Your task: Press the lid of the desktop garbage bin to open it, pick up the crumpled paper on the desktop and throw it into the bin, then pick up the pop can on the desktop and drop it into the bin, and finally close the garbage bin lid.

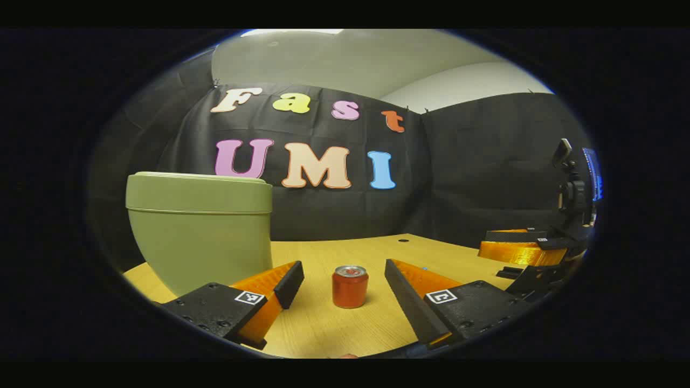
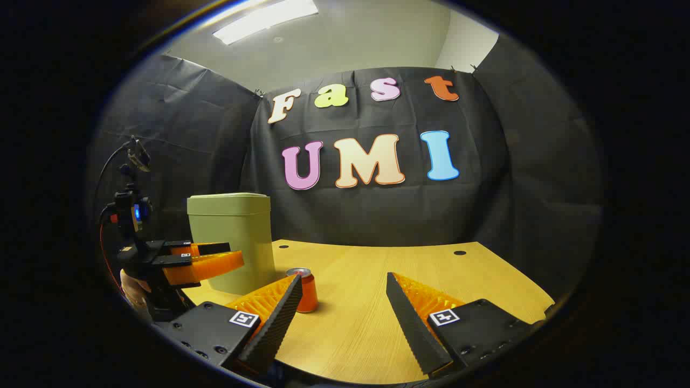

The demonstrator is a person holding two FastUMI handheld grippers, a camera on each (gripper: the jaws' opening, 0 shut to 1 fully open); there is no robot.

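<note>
You're looking at a wooden table (image 2: 377, 302) with small dark holes (image 2: 460, 253). Overhead, a ceiling light (image 2: 267, 19) is glowing.

I see a light wooden desktop (image 1: 345, 334) carrying an upright pop can (image 1: 350, 286) near the closed green garbage bin (image 1: 200, 229).

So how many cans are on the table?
1. The can stands upright on the table right of the bin, ahead of the open left gripper. More might hide behind the bin.
</note>
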